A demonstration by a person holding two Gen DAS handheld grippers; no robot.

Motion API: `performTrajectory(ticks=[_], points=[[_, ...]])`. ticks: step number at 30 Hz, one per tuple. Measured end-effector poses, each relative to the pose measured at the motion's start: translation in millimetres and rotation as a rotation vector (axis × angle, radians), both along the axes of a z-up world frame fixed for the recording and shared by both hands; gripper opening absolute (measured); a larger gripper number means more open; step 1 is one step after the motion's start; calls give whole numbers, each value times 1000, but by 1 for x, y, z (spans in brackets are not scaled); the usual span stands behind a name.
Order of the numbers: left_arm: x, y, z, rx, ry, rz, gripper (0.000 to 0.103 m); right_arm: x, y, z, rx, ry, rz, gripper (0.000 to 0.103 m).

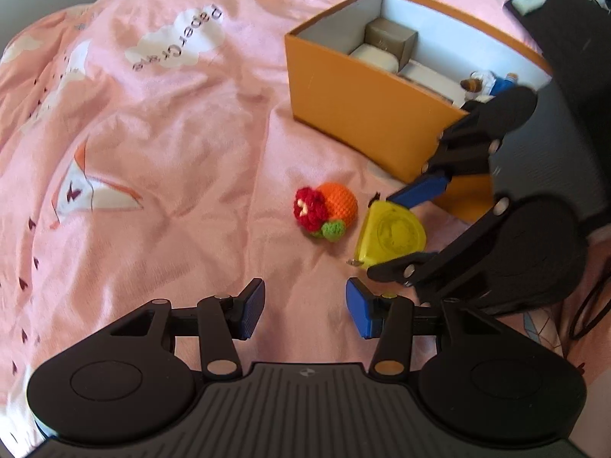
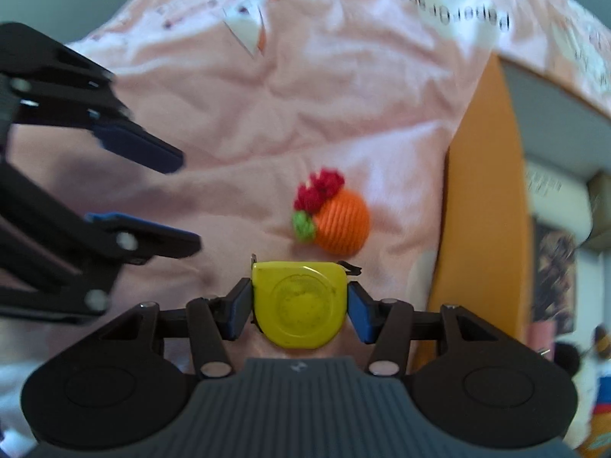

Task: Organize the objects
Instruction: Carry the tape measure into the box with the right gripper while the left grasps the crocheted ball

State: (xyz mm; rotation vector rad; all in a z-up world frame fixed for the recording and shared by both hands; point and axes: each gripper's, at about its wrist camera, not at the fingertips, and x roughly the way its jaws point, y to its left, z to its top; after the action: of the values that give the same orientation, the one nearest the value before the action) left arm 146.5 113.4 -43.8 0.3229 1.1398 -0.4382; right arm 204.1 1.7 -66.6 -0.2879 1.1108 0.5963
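A yellow tape measure (image 2: 299, 303) sits between my right gripper's (image 2: 299, 307) blue pads, which press on both its sides. In the left wrist view the tape measure (image 1: 391, 234) lies on the pink bedsheet with the right gripper (image 1: 408, 225) around it. A crocheted orange ball with a red flower (image 1: 326, 212) lies just left of it, also in the right wrist view (image 2: 332, 221). My left gripper (image 1: 305, 307) is open and empty, just short of both objects. An orange box (image 1: 366, 114) stands behind them.
The orange box (image 2: 481, 191) holds white blocks (image 1: 376, 57), a brown block (image 1: 391, 38) and a small doll (image 1: 485, 82). The pink bedsheet (image 1: 152, 152) spreads wrinkled to the left. A black cable (image 1: 590, 313) hangs at the bed's right edge.
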Motion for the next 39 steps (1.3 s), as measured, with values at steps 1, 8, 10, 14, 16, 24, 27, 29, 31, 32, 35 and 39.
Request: performTrajectory(ticks=[1,8,10,14,16,24,27,29,31,32,35,39], points=[[0,0,3,0,-12,-3,56,0,-2,7,8,-15,12,55],[6,3,10,-17,-53,-34,61,1,-29,59,82,-102,81,55],[7,1,7,-11,-53,-45,61,2,-39,73,90,-121,75,55],[10,-3,-3,3,-52,-69,65,10,-63,85,44,-168,41,55],[12,-5,-9,11,-55,-80,66,16,-79,87,18,-179,4,55],[32,-16,-33,51,-26,-108,68,36,-126,79,-33,-163,-109,55],[39,-19,-41,58,-16,-116,69,41,-135,72,-43,-152,-125,55],[42,-21,-45,63,-14,-112,69,44,-140,67,-50,-145,-137,55],[43,-24,-46,51,-24,-112,69,47,-145,62,-54,-136,-147,55],[45,-25,-46,43,-26,-115,69,48,-147,60,-57,-132,-149,55],[48,-34,-49,64,-35,-137,70,51,-154,53,-68,-117,-149,55],[55,-42,-59,78,-12,-160,70,56,-162,47,-81,-105,-154,55]])
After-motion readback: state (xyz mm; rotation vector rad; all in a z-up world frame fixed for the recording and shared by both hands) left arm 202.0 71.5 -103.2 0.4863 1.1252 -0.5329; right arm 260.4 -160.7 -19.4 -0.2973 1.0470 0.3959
